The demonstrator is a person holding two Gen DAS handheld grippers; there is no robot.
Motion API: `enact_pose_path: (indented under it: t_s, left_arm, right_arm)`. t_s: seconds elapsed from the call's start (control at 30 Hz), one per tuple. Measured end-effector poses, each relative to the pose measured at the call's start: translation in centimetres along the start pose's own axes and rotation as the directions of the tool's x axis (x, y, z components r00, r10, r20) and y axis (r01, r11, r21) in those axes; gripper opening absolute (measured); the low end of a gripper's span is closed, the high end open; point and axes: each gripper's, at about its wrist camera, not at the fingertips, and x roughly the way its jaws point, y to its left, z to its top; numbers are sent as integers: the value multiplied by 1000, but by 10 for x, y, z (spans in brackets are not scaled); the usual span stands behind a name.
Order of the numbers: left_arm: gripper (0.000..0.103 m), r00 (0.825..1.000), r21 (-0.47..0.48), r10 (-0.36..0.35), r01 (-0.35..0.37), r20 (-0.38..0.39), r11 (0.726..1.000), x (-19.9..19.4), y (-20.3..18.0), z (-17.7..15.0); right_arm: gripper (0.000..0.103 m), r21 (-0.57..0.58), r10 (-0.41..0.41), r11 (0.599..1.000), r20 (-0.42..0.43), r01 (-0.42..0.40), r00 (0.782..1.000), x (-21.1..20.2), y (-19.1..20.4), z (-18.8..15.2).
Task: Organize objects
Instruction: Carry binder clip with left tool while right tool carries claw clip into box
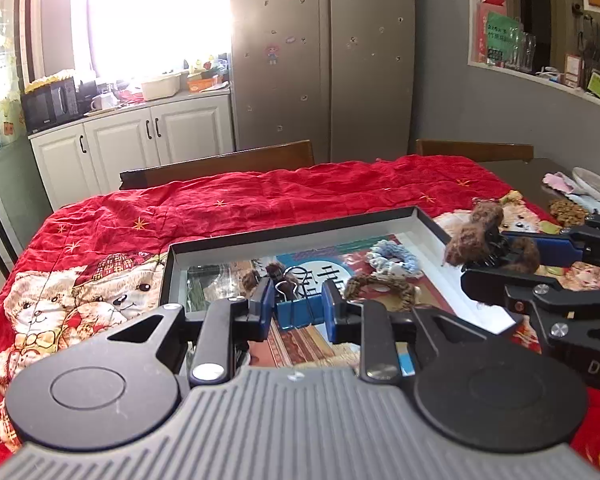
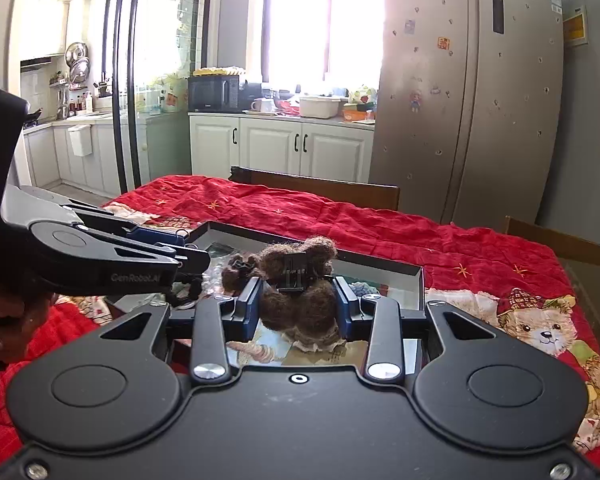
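Observation:
An open shallow box (image 1: 292,236) with a printed picture on its floor lies on the red bear-print cloth (image 1: 220,204). My left gripper (image 1: 298,310) is shut on a blue binder clip (image 1: 296,308) above the box's near part. My right gripper (image 2: 298,304) is shut on a brown fuzzy hair claw clip (image 2: 300,280), held above the box (image 2: 380,264); in the left wrist view the clip (image 1: 476,240) hangs over the box's right rim. Inside the box lie a light-blue scrunchie (image 1: 396,256), a leopard scrunchie (image 1: 380,284) and a clear plastic bag (image 1: 212,280).
Two wooden chair backs (image 1: 228,164) stand at the table's far edge. At the far right of the table are a plate (image 1: 596,184), a pink cloth and another leopard scrunchie (image 1: 568,212). White cabinets and a fridge (image 1: 324,56) stand beyond.

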Motion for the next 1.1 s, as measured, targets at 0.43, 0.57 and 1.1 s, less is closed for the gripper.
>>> enact_pose_path:
  t_s: [0.43,0.57,1.1]
  left_arm:
    - [29,999,-54,17,-20,-48,998,46,9,-8]
    - [29,998,-57,24,-27,-58,998,56,11,-12]
    - [29,996,-40,27,-30,-83,999,82,8,-24]
  right_arm:
    - [35,70,6,998,-57,-2,998,71,-26,-10]
    - [36,81,11,997,-77,-5,997,89,-30,-17]
    - [36,75,15,997,-104,-7,994,125,-26,-34]
